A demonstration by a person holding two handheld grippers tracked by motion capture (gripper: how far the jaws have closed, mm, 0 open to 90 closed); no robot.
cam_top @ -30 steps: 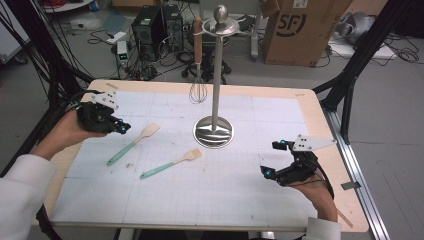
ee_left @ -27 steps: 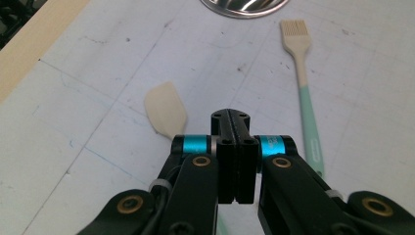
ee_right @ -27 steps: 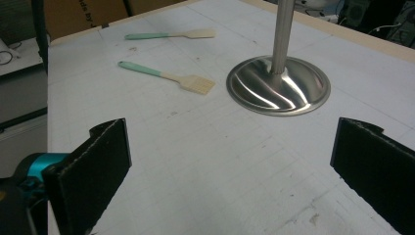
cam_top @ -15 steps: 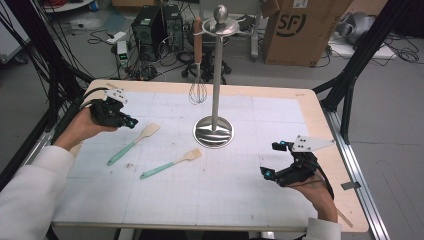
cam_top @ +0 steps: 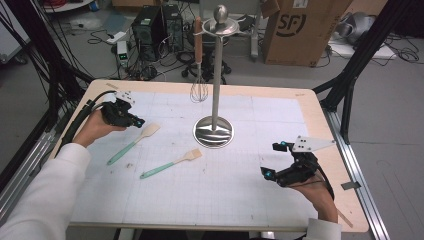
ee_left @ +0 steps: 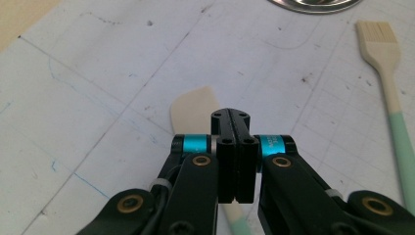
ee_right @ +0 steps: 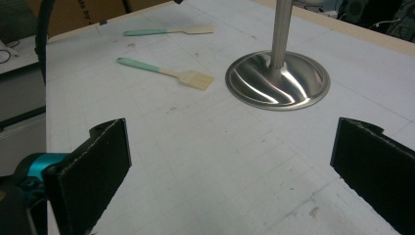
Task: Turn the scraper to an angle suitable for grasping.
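Left gripper (cam_top: 131,120) moved in from the counter's left edge toward the middle, and lower. Its closed tips now sit just beside the cream blade of the mint-handled flat spatula (cam_top: 133,144); earlier there was a clear gap between them. In the left gripper view the shut tips hang over that blade (ee_left: 192,108), contact can't be told. The white sleeve (cam_top: 45,195) reaches further up into the high view, forearm stretched along the left side.
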